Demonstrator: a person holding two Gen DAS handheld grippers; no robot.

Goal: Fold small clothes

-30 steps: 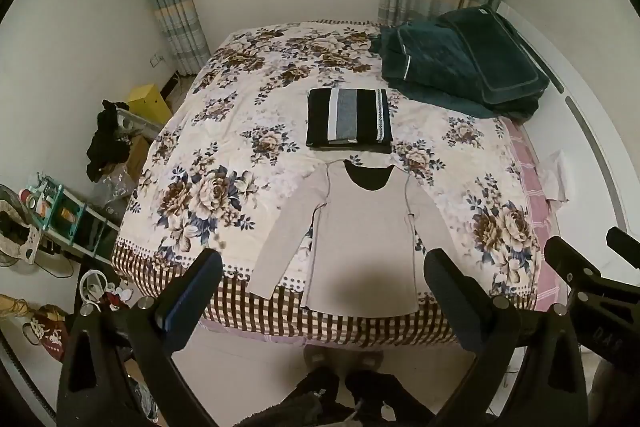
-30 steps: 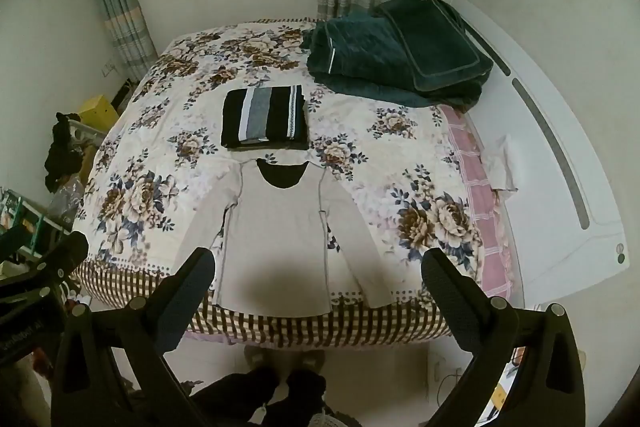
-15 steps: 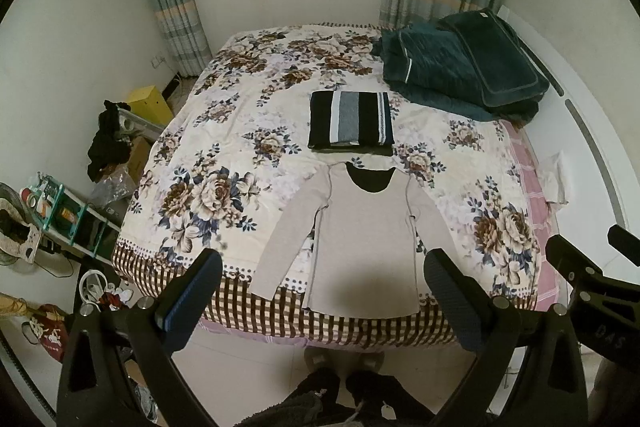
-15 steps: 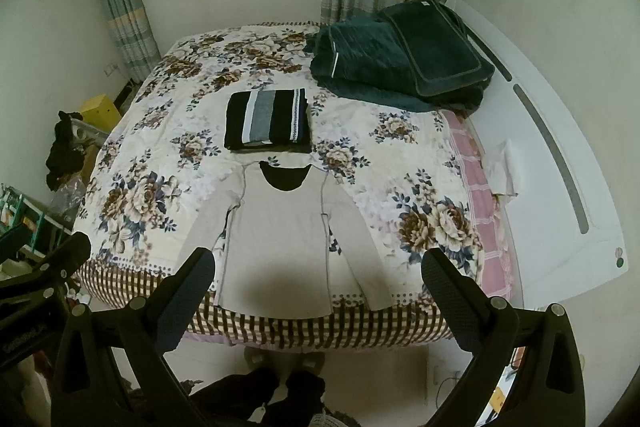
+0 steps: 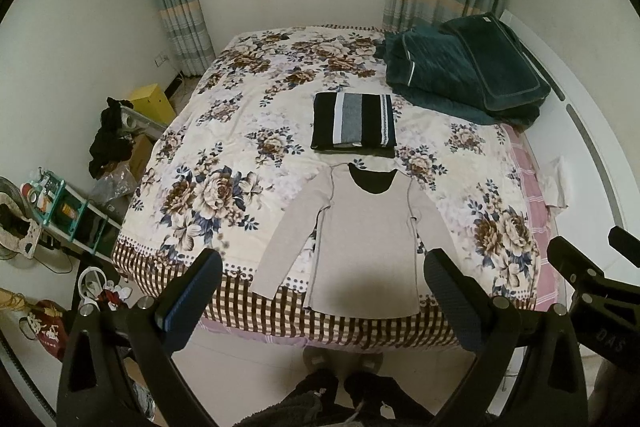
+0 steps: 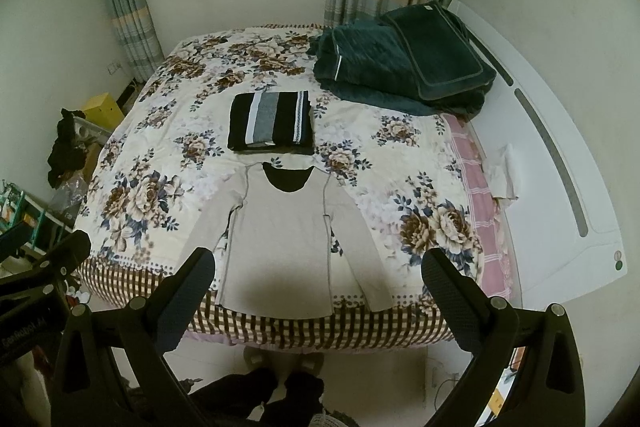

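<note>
In the left wrist view, the left hand-held gripper (image 5: 320, 291) hangs above the foot of the bed (image 5: 224, 155) with its jaws spread wide and nothing between them. A beige long-sleeved top (image 5: 364, 239) lies flat on the floral bedspread, neckline toward the window, sleeves angled outward, its hem reaching the checked border at the near edge of the bed. Just beyond its collar sits a folded black, white and grey striped garment (image 5: 352, 127). A heap of dark green bedding (image 5: 464, 71) occupies the far right corner of the bed. The right hand-held gripper (image 5: 592, 267) shows partly at the right edge. A yellow box (image 5: 154, 103) stands on the floor to the left of the bed.

In the right wrist view, the right hand-held gripper (image 6: 318, 287) is likewise wide open and empty, held over the near edge of the bed (image 6: 400, 155). The beige long-sleeved top (image 6: 280, 239) lies spread out between its fingers, with the striped garment (image 6: 270, 121) folded just past the neckline and the dark green bedding (image 6: 404, 63) further back on the right. Part of the left hand-held gripper (image 6: 44, 271) appears at the left edge.
</note>
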